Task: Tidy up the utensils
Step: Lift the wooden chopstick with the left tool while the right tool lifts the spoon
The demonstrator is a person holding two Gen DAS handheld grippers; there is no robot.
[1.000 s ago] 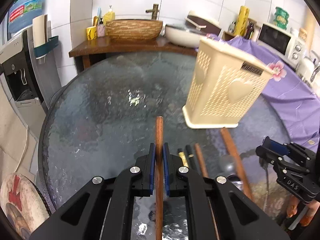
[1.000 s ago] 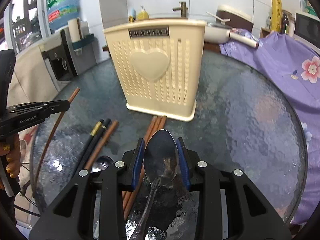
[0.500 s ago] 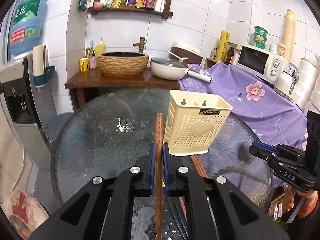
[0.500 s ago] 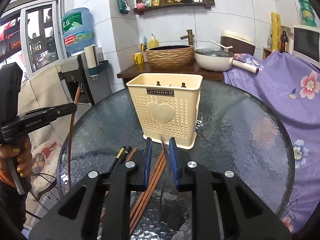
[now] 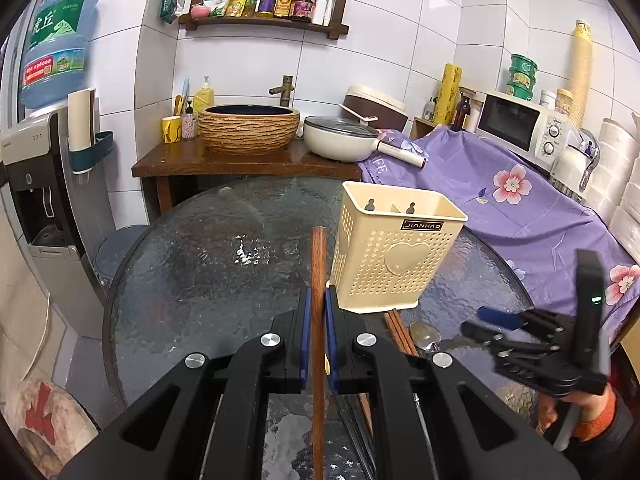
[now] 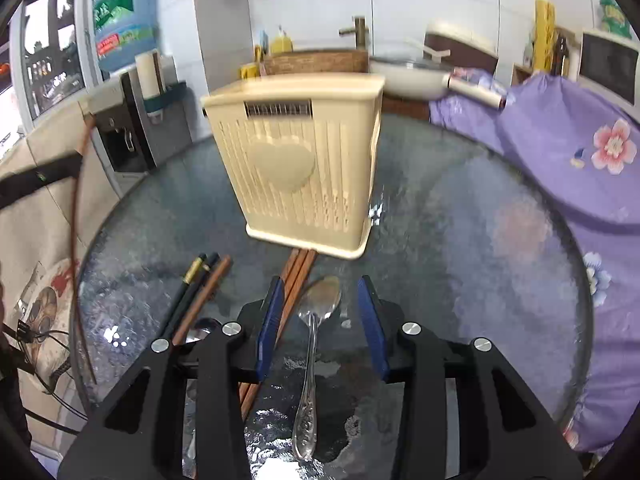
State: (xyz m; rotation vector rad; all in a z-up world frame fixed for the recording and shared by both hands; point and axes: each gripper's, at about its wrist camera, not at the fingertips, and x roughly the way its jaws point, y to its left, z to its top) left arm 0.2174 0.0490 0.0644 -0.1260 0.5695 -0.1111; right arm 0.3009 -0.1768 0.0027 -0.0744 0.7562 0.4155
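Note:
My left gripper [image 5: 316,300] is shut on a brown wooden chopstick [image 5: 318,280] and holds it above the glass table, just left of the cream utensil basket [image 5: 392,256]. The basket also shows in the right wrist view [image 6: 300,172]. My right gripper [image 6: 322,312] is open, its blue pads on either side of a metal spoon [image 6: 314,344] lying on the table. Brown chopsticks [image 6: 294,280] lie just left of the spoon, and black and brown chopsticks [image 6: 200,280] lie further left.
The round glass table [image 5: 200,280] has a purple flowered cloth [image 5: 520,200] at its right. A wooden counter with a woven basin [image 5: 248,128] and a pan [image 5: 340,138] stands behind. A water dispenser [image 5: 36,184] stands at the left.
My right gripper has opened and dropped low over the table, and the spoon now lies on the glass between its pads. My left gripper still holds its chopstick raised.

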